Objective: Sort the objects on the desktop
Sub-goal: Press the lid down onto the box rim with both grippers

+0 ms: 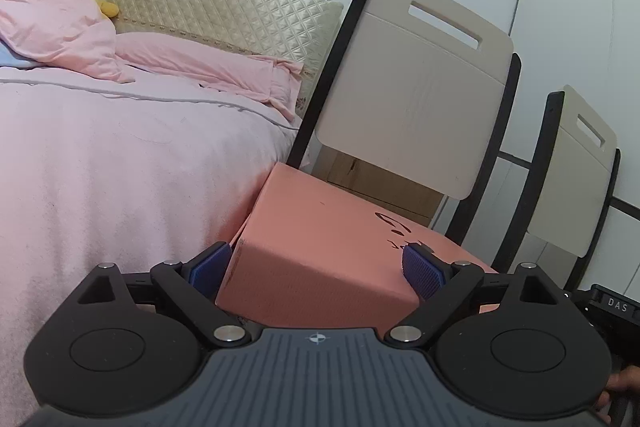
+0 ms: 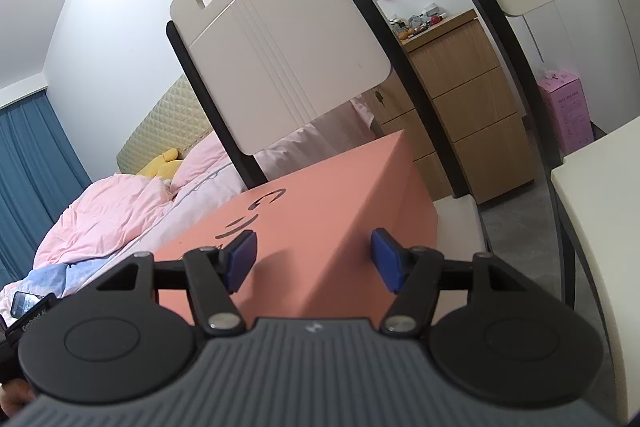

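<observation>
A salmon-pink box (image 1: 328, 239) with black handwriting on top lies tilted in front of both grippers. My left gripper (image 1: 318, 267) is spread wide, with its blue pads (image 1: 422, 269) on either side of the box's near end, seemingly pressed against it. In the right wrist view the same box (image 2: 320, 211) lies under my right gripper (image 2: 314, 257), which is open, one pad (image 2: 242, 255) over the top face and the other beside the box's right edge.
A bed with pink bedding (image 1: 120, 155) and a quilted headboard is on the left. Two white chairs with black frames (image 1: 416, 87) stand behind the box. A wooden drawer unit (image 2: 468, 99), a pink carton (image 2: 566, 107) and a white tabletop edge (image 2: 600, 211) are on the right.
</observation>
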A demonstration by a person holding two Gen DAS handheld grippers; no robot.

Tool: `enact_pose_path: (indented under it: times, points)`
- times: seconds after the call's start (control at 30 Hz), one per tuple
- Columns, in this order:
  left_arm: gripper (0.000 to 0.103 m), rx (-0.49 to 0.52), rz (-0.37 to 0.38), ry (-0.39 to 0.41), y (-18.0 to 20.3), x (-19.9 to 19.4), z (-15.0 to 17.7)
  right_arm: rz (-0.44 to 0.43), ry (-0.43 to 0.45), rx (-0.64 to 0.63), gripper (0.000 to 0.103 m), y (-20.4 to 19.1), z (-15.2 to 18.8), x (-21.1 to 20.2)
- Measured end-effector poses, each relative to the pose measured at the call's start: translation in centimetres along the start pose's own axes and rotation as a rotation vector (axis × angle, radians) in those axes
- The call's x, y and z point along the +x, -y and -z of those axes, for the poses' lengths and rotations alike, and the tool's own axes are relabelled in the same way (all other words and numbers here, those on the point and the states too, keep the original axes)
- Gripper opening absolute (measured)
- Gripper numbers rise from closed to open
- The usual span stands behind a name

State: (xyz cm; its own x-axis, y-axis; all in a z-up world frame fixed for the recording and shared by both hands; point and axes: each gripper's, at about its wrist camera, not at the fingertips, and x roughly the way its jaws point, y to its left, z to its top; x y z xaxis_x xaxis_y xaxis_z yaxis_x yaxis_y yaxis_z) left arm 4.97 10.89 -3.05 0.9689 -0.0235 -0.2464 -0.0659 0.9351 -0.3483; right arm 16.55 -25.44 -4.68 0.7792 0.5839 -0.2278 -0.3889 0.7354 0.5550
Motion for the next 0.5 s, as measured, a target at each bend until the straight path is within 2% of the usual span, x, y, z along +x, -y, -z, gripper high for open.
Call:
enact_pose_path:
  times: [0.23,0.33,0.5]
  points:
    - [0.094,0.010,0.068,-0.026,0.6,-0.1,0.3,0.020,0.027,0.011,0.065,0.7,-0.6,-0.5]
    - [0.094,0.008,0.071,-0.015,0.7,-0.1,0.4,0.022,0.036,0.020,0.064,1.1,-0.9,-0.6]
    - [0.094,-0.066,0.067,0.004,-0.5,0.1,0.3,0.008,0.030,0.007,0.065,1.0,-0.8,-0.5]
